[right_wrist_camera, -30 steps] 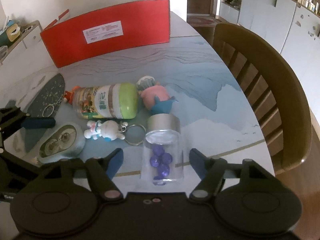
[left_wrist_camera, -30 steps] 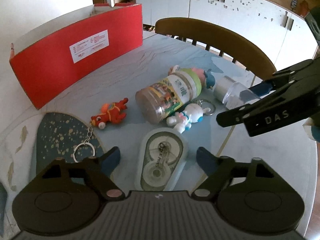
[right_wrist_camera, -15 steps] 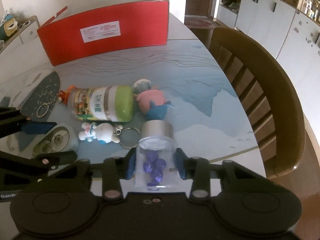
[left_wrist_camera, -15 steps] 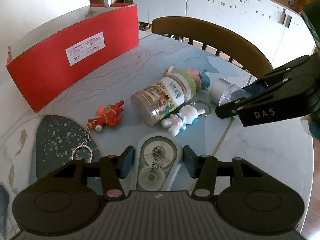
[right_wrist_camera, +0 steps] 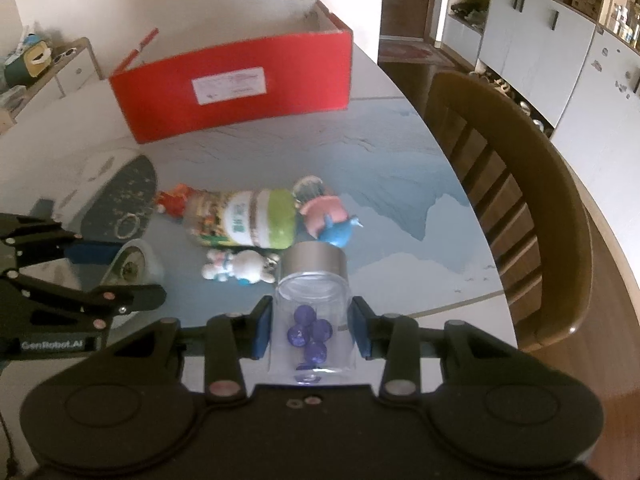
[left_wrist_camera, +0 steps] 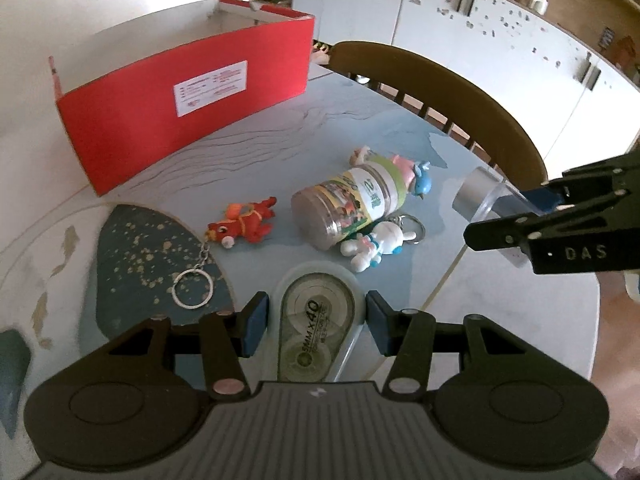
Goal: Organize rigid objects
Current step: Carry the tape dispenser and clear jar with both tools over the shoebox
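Observation:
My left gripper is shut on a clear correction tape dispenser, held just above the table. My right gripper is shut on a clear jar with a silver lid and several purple beads inside, also lifted off the table. In the left wrist view the right gripper appears at the right with the jar in it. In the right wrist view the left gripper holds the tape dispenser at the left. An open red box stands at the back of the table.
On the table lie a labelled bottle with a green lid, a pink and blue pig toy, a white rabbit keychain and a red toy on a key ring. A wooden chair stands at the table's right edge.
Both grippers closed: the left on the tape dispenser, the right on the bead jar. Both then rose, lifting their objects off the table.

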A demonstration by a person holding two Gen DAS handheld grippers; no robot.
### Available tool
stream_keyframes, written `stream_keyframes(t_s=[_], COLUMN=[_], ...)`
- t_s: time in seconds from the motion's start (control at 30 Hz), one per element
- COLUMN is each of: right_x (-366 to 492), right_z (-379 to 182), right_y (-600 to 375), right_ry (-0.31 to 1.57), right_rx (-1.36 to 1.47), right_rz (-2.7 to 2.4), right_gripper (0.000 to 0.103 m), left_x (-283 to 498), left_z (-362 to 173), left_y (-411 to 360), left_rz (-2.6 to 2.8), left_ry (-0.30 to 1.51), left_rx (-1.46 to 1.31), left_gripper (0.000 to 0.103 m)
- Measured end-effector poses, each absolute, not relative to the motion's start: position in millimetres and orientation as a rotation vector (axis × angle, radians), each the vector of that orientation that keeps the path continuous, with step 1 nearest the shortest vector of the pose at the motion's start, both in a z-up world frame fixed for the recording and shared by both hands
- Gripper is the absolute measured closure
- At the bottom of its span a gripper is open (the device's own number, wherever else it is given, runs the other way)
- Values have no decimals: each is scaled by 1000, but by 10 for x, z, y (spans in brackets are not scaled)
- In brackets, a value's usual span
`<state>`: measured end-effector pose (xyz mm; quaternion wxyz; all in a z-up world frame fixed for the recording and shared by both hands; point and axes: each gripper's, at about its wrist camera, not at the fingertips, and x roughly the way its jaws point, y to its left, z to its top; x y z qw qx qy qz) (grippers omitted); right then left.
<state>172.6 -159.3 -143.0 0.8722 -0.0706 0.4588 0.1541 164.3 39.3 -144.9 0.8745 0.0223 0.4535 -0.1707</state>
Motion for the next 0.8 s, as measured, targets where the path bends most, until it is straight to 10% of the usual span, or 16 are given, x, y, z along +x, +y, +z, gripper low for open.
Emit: stream_keyframes(t_s=[0.8], right_x=[1895], right_z=[-405], right_y=[-1240], right_ry=[821], right_rx=[-157], right_rz=[475], right_gripper=[63], left_x=[1998], left_z=[-424], left_y=[770], left_rz=[-229], left_ry=[869], left_rx=[-45], left_gripper=[52])
